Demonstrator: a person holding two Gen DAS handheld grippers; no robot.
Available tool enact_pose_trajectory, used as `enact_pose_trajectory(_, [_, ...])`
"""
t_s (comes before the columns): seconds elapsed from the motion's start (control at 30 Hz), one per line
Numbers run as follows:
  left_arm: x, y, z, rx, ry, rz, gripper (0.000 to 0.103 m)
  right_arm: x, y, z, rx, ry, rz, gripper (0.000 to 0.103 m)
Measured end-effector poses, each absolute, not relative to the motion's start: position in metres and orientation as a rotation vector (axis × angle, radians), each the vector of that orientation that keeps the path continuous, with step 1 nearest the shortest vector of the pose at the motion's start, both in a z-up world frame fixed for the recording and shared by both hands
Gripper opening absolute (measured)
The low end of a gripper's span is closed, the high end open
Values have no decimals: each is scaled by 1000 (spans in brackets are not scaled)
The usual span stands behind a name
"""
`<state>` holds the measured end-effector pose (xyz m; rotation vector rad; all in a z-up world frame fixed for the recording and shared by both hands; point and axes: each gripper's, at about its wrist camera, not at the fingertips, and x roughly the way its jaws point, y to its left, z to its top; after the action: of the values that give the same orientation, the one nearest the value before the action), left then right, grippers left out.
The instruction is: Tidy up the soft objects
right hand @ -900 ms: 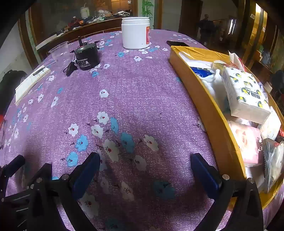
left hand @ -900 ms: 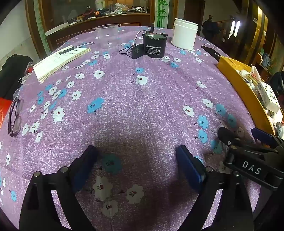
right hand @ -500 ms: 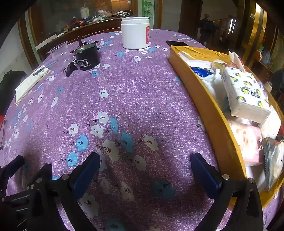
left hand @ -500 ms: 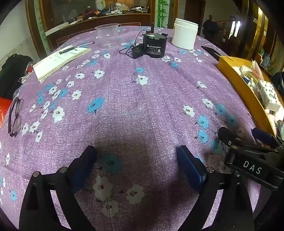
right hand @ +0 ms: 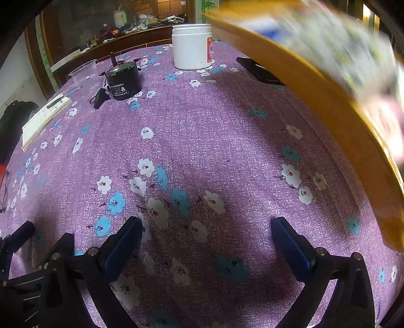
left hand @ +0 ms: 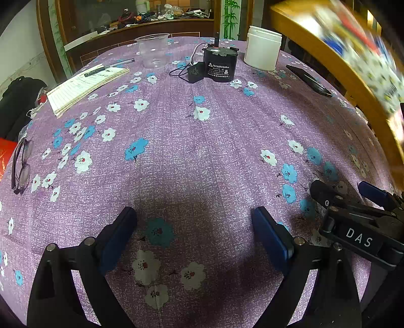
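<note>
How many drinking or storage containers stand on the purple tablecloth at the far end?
2: a clear plastic cup far left, and a white lidded jar far right. Others may be hidden behind the blurred yellow tray.

A round table (left hand: 202, 141) under a purple floral cloth filled the view. Behind it ran a dark wooden counter (left hand: 141, 27) (cluttered with odds and ends), a white wall (left hand: 20, 55) stood at left, and a bamboo plant (left hand: 230, 17) rose beyond.

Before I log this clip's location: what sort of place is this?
Probably a lived-in home or small shop room, not a lab: a floral purple tablecloth, everyday clutter such as a notepad and eyeglasses, and a wooden counter piled with odds and ends behind.
</note>
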<state>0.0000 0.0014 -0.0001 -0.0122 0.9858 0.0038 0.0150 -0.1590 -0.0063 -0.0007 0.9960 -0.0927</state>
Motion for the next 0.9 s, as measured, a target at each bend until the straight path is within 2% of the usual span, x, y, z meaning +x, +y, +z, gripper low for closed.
enact_pose_trajectory(0.9, [2,2,-2,-13,986,4,94,16,-160,-4,0,996,-92,103])
